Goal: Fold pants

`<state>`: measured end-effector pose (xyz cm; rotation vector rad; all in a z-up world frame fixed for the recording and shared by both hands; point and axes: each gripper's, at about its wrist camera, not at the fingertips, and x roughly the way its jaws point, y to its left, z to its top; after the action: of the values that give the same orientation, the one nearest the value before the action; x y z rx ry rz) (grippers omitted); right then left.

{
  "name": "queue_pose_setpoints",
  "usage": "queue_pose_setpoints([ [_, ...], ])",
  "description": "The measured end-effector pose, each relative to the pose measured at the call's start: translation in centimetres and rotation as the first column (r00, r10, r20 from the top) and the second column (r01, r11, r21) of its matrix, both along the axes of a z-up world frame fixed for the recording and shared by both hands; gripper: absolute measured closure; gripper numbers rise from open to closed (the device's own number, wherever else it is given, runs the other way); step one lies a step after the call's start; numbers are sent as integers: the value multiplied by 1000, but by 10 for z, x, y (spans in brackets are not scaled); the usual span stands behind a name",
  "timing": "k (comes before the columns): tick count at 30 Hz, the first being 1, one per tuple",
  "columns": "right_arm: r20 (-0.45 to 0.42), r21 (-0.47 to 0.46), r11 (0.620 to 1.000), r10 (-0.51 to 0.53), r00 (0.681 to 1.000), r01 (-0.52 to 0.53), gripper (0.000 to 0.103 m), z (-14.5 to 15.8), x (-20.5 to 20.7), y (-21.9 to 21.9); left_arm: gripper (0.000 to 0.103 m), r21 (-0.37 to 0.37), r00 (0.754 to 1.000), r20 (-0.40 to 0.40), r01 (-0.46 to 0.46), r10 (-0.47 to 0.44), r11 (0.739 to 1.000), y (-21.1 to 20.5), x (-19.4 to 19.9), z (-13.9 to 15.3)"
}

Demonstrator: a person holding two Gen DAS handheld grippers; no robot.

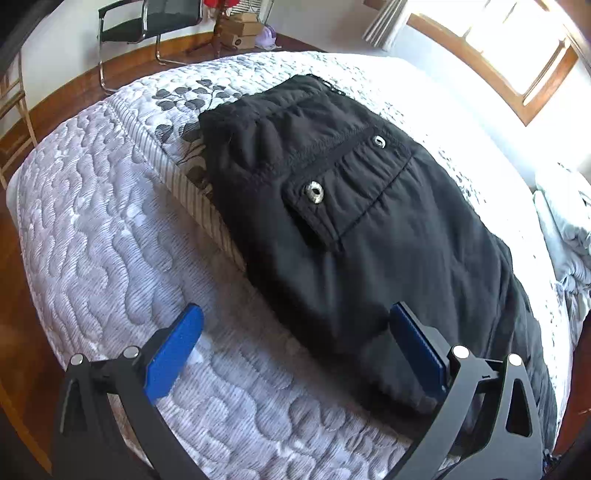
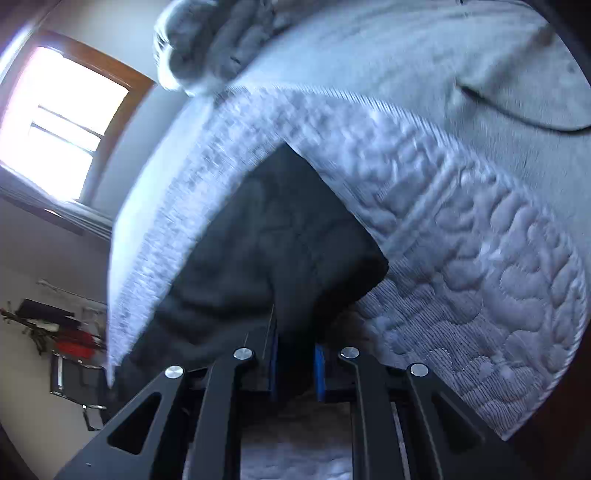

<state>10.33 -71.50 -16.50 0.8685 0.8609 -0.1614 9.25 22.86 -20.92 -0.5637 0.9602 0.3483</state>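
Black pants (image 1: 351, 206) lie along the quilted bed (image 1: 110, 240), with a flap pocket and two metal snaps facing up. My left gripper (image 1: 295, 332) is open with blue pads, hovering over the near edge of the pants; its right finger (image 1: 417, 339) is over the cloth, its left finger over the bare quilt. In the right wrist view my right gripper (image 2: 295, 365) is shut on a fold of the black pants (image 2: 266, 236), which hang over the bed edge. The view is tilted and blurred.
A crumpled grey blanket (image 1: 569, 229) lies at the bed's right side, also in the right wrist view (image 2: 214, 40). A black chair (image 1: 147, 22), cardboard boxes (image 1: 238, 27) and wooden floor lie beyond the bed. A window (image 1: 517, 44) is at the far right.
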Motion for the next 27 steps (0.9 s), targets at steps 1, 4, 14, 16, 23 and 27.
queue_pose_setpoints([
  [1, -6, -27, 1000, -3, 1000, 3, 89, 2, -1, 0, 3, -6, 1000, 4, 5, -5, 1000, -1, 3, -1],
  [4, -109, -66, 998, -9, 994, 1, 89, -17, 1, -5, 3, -3, 999, -13, 38, -38, 999, -13, 18, -7],
  [14, -96, -61, 998, -33, 995, 27, 52, -14, -26, -10, 3, 128, 993, 9, 119, -121, 985, -41, 16, 17],
  [16, -74, -18, 999, -37, 997, 35, 50, -10, -35, -10, 3, 117, 993, 21, 113, -116, 987, -41, 12, 25],
  [23, -43, 87, 996, -16, 999, 20, 41, -13, -41, 15, 3, -66, 995, 48, 91, -88, 994, -44, -10, 15],
  [27, -42, 123, 992, 13, 999, -8, 41, -21, -32, 33, 3, -224, 987, 95, 147, -129, 963, -42, -17, 6],
])
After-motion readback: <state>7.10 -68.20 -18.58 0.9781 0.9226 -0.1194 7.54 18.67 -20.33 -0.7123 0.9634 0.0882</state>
